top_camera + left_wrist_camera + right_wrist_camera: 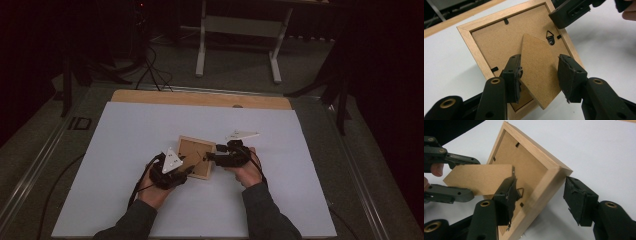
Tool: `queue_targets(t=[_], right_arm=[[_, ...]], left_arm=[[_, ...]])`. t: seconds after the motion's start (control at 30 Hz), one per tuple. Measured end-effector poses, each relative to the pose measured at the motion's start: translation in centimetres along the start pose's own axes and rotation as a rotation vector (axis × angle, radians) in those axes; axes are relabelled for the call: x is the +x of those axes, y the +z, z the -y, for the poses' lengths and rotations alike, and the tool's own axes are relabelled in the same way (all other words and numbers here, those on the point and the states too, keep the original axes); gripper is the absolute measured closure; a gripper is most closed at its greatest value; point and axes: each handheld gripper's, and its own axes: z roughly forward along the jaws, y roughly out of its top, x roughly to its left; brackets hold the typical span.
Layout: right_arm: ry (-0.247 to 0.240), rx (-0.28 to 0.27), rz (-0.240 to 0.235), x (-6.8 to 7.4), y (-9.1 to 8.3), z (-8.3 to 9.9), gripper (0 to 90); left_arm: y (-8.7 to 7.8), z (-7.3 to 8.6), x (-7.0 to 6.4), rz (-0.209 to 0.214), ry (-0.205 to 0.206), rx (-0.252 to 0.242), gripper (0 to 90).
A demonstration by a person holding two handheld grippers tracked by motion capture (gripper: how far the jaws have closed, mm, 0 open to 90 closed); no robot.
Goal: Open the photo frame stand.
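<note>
A small wooden picture frame [191, 148] lies face down on the white board, its brown backing [494, 37] up. Its cardboard stand flap [539, 62] is swung up off the backing. My left gripper [540, 75] is closed across the flap's two side edges. From the other side, this grip on the flap [479, 178] by the left gripper [474, 177] is plain. My right gripper [539, 195] is open around the frame's near rail [544, 187]: one pad is over the backing and the other stands clear of the outer edge. In the high view the left gripper [189, 170] and right gripper [209, 158] meet at the frame.
The white board [125, 150] spreads wide on all sides of the frame. A wooden table edge [200, 98] runs along the back. Beyond it are a white stand [240, 30] and floor cables [150, 70]. A metal hanger [550, 37] sits on the backing.
</note>
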Motion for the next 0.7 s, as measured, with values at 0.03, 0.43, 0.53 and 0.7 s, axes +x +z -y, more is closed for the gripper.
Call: queue_targets(t=[0.03, 0.43, 0.53, 0.7], right_arm=[[0.003, 0.0, -0.006, -0.1, 0.1, 0.1, 42.7], [-0.007, -0.032, -0.054, 0.2, 0.2, 0.2, 51.8], [-0.029, -0.035, -0.044, 0.5, 0.1, 0.2, 52.1], [-0.046, -0.043, -0.034, 0.9, -0.3, 0.3, 53.9]], left_arm=[[-0.1, 0.2, -0.1, -0.003, 0.02, -0.006, 55.2], [-0.6, 1.3, 0.1, 0.03, 0.009, -0.008, 55.7], [-0.6, 1.5, 0.0, 0.025, -0.019, -0.012, 55.6], [-0.3, 1.7, 0.7, 0.069, -0.096, 0.028, 55.5]])
